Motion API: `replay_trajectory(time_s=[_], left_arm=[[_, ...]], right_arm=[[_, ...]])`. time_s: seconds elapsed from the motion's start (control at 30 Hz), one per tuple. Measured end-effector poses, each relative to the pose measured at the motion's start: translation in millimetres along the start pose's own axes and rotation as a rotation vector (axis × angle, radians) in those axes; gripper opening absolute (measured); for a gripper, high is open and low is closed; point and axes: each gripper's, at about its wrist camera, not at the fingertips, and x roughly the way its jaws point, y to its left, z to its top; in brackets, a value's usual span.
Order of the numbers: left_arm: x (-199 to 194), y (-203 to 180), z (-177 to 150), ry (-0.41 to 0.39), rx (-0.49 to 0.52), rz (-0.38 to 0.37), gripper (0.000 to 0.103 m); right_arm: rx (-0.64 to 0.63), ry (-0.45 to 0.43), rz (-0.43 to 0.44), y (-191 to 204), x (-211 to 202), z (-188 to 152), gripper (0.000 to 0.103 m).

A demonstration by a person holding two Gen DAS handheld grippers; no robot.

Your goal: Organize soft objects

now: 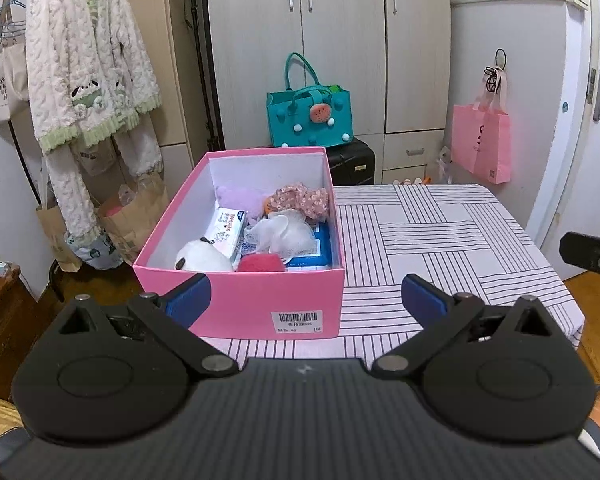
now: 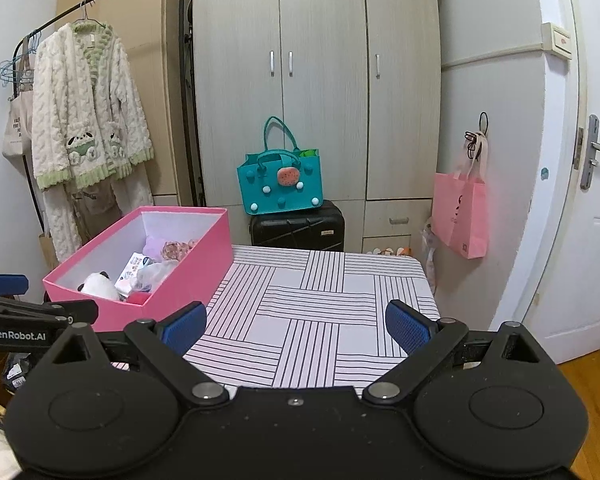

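Pink box (image 1: 236, 304) filled, left gripper (image 1: 306, 300) and right gripper (image 2: 296, 326) level, spread wide

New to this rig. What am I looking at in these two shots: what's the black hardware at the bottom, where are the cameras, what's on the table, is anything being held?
There is no robot arm here: a person holds a two-finger gripper in each hand, and each gripper carries a fisheye camera looking forward along its fingers. The black hardware at the bottom is the gripper itself, with blue pads on its fingers.

One picture comes from the left gripper, the other from the right gripper. Each also catches the other gripper at its edge.

Both are open and hold nothing.

On the table, covered by a striped cloth, stands an open pink box at the left. Inside lie soft things: a white plush toy, a white mesh puff, a floral fabric piece, something fluffy and purple, plus tissue packs. The rest of the cloth in view is bare.
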Motion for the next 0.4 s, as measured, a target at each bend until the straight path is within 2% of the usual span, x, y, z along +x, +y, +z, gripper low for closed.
replay_trajectory(time_s=[0.4], left_arm=[[-2.1, 2.4, 0.5, -0.006, -0.002, 0.017, 0.103]], right_arm=[[-0.013, -0.002, 0.000, 2.8, -3.9, 0.7, 0.098]])
